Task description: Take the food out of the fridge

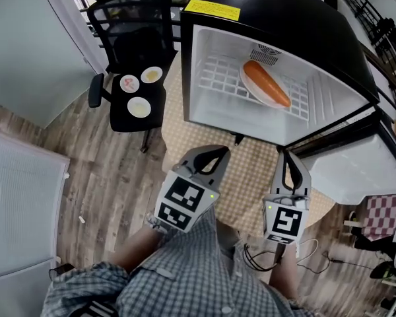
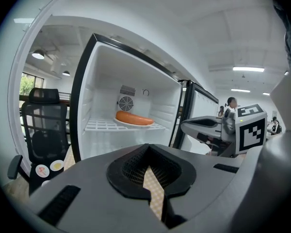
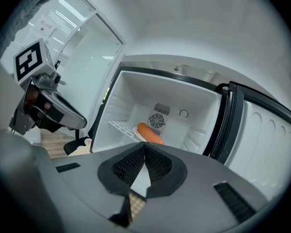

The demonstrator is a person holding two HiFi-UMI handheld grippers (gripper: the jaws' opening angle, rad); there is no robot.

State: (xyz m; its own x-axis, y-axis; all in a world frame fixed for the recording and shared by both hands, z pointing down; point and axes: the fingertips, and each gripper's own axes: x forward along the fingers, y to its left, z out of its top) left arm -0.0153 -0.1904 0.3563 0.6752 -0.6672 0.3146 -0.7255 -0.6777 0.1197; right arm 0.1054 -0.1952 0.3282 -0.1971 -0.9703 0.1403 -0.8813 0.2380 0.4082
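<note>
Jaws together; sausage (image 1: 266,83) on plate (image 1: 247,86) in fridge (image 1: 211,45).

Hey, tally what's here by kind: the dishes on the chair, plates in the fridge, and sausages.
Small dishes on the chair: 3
Plate in the fridge: 1
Sausage on that plate: 1
Total: 5
</note>
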